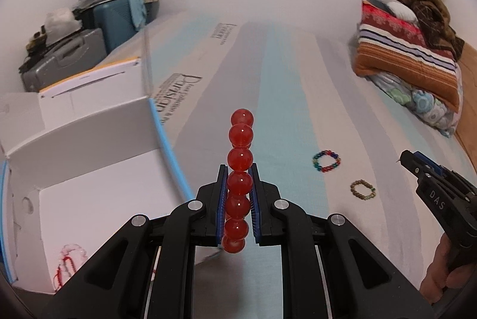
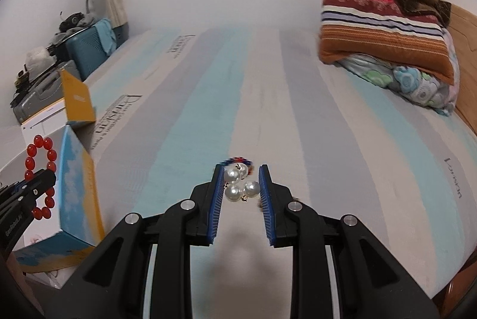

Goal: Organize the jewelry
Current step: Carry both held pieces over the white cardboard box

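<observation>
Here the left gripper (image 1: 240,179) is clamped on a red bead bracelet (image 1: 239,170), its blue pads pressing the beads from both sides. The bracelet stands edge-on between the jaws, so the beads stack in a line that rises past the fingertips. From the right wrist view the same bracelet shows as a full ring, lifted off the bed and held beside the open white box (image 2: 32,128) at the left edge.

The right gripper (image 2: 241,185) has its jaws drawn in narrow around a small cluster of pearl pieces (image 2: 240,185) with tiny gold fittings. The pearls sit between the blue pads near the fingertips, held above the striped bedsheet (image 2: 268,110). A hand (image 1: 441,268) grips the handle of that gripper at the right edge of the left wrist view.

Two more bracelets lie flat on the sheet, well apart from the box: a multicoloured bracelet (image 1: 326,161) and, nearer the right gripper, a brownish-green bracelet (image 1: 362,190). In the right wrist view the multicoloured one peeks out just beyond the pearls.

Inside the box, on its white floor, lies a pale pink bracelet (image 1: 73,252) with a thin red cord (image 1: 61,274) next to it.

A folded pile of blankets (image 2: 384,30) rests at the far right of the bed, and suitcases (image 1: 89,33) stand off the bed's left side.
</observation>
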The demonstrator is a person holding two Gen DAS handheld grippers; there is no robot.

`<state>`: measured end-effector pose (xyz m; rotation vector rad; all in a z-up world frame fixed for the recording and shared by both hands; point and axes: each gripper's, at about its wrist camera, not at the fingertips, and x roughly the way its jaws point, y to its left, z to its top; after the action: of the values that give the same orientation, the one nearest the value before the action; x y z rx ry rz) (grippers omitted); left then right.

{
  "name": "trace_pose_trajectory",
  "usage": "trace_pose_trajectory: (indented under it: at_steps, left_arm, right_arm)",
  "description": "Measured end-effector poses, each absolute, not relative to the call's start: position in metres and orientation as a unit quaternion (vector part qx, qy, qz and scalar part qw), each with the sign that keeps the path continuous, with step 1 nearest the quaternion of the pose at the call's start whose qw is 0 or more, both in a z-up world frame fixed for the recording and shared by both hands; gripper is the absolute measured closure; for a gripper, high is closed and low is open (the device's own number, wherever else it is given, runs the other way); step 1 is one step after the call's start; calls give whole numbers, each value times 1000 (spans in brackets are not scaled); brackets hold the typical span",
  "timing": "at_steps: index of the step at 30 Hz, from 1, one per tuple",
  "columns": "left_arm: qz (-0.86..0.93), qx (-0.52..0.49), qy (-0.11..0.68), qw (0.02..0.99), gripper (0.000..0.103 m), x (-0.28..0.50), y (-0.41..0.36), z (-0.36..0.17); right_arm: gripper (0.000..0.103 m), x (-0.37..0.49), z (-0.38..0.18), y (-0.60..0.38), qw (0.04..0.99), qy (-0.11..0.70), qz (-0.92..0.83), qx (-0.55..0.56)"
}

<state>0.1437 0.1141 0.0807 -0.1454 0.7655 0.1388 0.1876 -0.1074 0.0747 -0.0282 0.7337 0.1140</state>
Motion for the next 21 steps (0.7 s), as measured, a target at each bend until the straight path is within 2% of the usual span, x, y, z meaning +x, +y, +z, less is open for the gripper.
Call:
trace_pose_trajectory:
  at_steps: [21]
  left_arm:
    - [155,-113,370,909,90,94,220,79]
  right_arm:
    - [80,170,77,31,923,348,153,-58]
